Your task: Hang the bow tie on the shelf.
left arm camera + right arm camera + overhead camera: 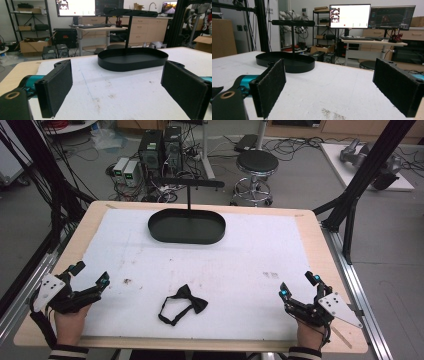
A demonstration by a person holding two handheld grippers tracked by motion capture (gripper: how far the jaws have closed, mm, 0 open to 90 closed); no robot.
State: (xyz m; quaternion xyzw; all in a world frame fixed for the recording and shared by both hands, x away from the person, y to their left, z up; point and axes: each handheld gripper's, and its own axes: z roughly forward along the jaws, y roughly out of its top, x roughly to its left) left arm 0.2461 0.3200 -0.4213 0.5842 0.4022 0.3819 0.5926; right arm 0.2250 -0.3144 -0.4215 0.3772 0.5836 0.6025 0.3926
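A black bow tie point(183, 305) with its neck strap lies flat on the white mat near the front middle of the table. At the back middle stands a black oval tray point(186, 226) with a T-shaped stand rising from it; the tray point(132, 60) also appears in the left gripper view and the tray point(285, 61) in the right gripper view. My left gripper point(91, 276) rests at the front left, open and empty. My right gripper point(299, 285) rests at the front right, open and empty. In each gripper view, bare mat lies between the wide-set jaws.
The white mat point(240, 265) covers most of the wooden table point(320, 245). Black frame posts point(365, 175) stand at the right, with cables at the left. Beyond the far edge are a stool point(256, 164) and computers point(160, 147) on the floor.
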